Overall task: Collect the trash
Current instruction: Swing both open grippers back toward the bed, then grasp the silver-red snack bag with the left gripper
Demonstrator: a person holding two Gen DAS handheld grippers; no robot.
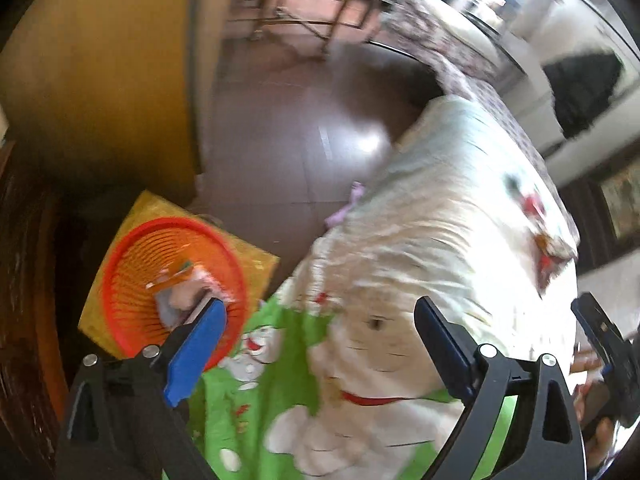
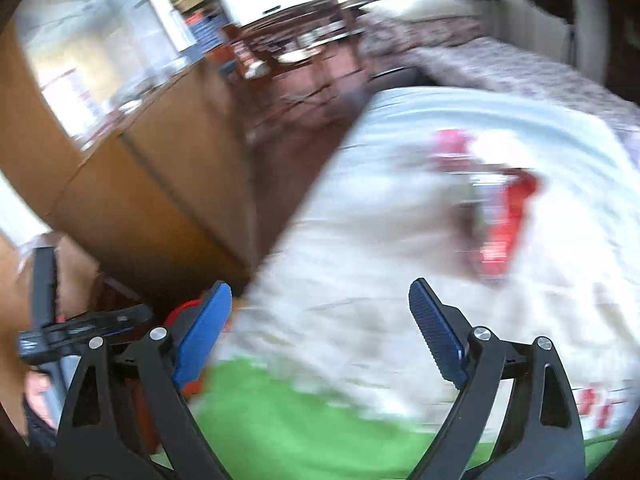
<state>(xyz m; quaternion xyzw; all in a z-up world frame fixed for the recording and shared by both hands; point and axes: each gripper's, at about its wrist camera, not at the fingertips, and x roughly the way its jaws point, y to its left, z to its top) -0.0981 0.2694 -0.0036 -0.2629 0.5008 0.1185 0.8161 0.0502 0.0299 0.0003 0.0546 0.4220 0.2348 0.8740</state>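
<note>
An orange mesh basket stands on a yellow box beside the bed, with crumpled wrappers lying in it. My left gripper is open and empty above the green and white cartoon quilt, its left finger overlapping the basket's rim. A red wrapper lies on the quilt at the far right. In the right wrist view my right gripper is open and empty over the quilt, and the red wrapper lies blurred ahead to its right. The basket peeks out behind its left finger.
A dark tiled floor runs along the bed. A wooden cabinet stands left of the bed, with chairs and a table further back. A purple scrap lies at the bed's edge. Both views are motion-blurred.
</note>
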